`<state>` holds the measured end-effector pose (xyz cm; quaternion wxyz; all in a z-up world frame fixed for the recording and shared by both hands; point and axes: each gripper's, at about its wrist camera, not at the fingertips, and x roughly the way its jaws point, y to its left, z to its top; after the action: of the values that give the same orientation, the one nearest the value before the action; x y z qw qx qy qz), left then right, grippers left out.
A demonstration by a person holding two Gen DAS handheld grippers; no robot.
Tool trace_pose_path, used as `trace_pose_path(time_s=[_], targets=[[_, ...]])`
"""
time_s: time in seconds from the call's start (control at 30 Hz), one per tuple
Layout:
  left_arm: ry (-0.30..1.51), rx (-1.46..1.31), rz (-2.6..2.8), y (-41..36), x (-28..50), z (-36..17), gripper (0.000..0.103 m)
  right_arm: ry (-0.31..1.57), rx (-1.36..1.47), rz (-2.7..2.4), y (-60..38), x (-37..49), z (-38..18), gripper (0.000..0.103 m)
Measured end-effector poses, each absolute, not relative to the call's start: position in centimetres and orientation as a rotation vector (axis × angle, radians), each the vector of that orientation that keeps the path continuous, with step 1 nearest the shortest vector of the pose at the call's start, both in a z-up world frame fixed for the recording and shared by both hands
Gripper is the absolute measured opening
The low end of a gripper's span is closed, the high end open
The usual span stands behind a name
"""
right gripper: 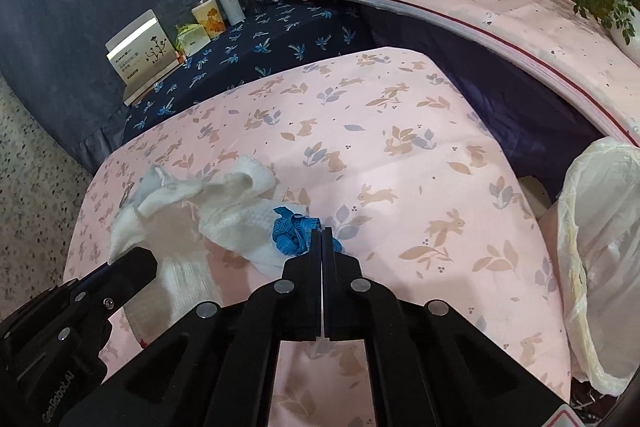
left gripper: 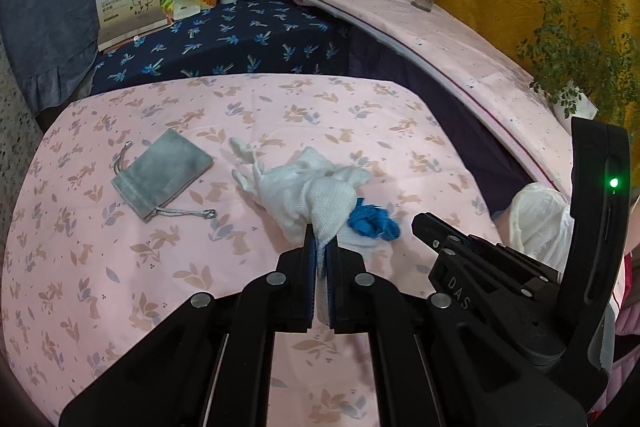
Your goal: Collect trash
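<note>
Nearest in the left wrist view, the left gripper (left gripper: 322,239) has its fingers pinched on a corner of the white cloth (left gripper: 308,187), which spreads away from it toward 11 o'clock over the pink rabbit-print sheet (left gripper: 160,299). Just at 2 o'clock from that pinch lies the blue crumpled ribbon (left gripper: 374,221), resting against the cloth. The right gripper (right gripper: 322,233) comes in low from 4 o'clock, pointing steeply down; its fingers are pressed fully together with the tips at the ribbon's near edge, though whether any of it is caught between them is hard to say.

At 9 o'clock from the cloth, apart from it, a grey drawstring pouch (left gripper: 162,175) lies flat, with open sheet all around it. At 3 o'clock the sheet's edge drops off, and a white bag-lined bin (right gripper: 600,247) stands just past it, mouth open. The broad stretch of sheet between ribbon and bin is free.

Farther off, past the sheet's far edge at 12 o'clock, a dark floral cloth (left gripper: 240,39) carries a box, cups and bottles against the blue backdrop.
</note>
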<state>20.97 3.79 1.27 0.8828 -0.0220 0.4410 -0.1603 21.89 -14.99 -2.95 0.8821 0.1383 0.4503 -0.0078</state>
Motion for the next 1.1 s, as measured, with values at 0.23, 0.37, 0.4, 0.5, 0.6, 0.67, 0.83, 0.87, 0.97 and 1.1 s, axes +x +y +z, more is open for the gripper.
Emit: trace_pose_path(time_s=[0.23, 0.37, 0.4, 0.5, 0.6, 0.67, 0.83, 0.87, 0.97, 1.1], targets=[[0.907, -0.047, -0.325, 3.6, 20.4, 1.9, 0.004, 0.958, 0.294, 0.004, -15.3, 22.4, -3.1, 0.034], [0.917, -0.05, -0.295, 4.7, 21.3, 1.4, 0.004, 0.983, 0.267, 0.031, -14.0, 23.7, -4.3, 0.041], [0.922, -0.052, -0.289, 5.0, 21.7, 1.2, 0.004, 0.986, 0.259, 0.03, -13.7, 24.1, -4.6, 0.045], [0.929, -0.054, -0.274, 5.6, 22.5, 0.8, 0.004, 1.004, 0.24, 0.027, -13.2, 25.4, -5.8, 0.047], [0.939, -0.057, -0.265, 6.0, 23.1, 0.2, 0.004, 1.036, 0.259, 0.035, -13.2, 26.1, -7.0, 0.048], [0.945, -0.059, -0.266, 6.0, 23.2, 0.0, 0.004, 1.027, 0.249, 0.034, -13.1, 25.9, -7.2, 0.042], [0.943, -0.052, -0.283, 5.3, 23.0, 0.1, 0.004, 1.016, 0.25, 0.029, -13.4, 25.2, -6.6, 0.03], [0.939, -0.049, -0.289, 5.1, 22.8, 0.2, 0.004, 1.007, 0.251, 0.023, -13.6, 24.9, -6.3, 0.029], [0.925, -0.044, -0.309, 4.2, 22.2, 1.1, 0.004, 0.977, 0.273, 0.009, -14.7, 23.8, -5.0, 0.029], [0.9, -0.028, -0.347, 2.4, 20.9, 2.4, 0.004, 0.933, 0.293, -0.018, -16.6, 21.9, -2.9, 0.029]])
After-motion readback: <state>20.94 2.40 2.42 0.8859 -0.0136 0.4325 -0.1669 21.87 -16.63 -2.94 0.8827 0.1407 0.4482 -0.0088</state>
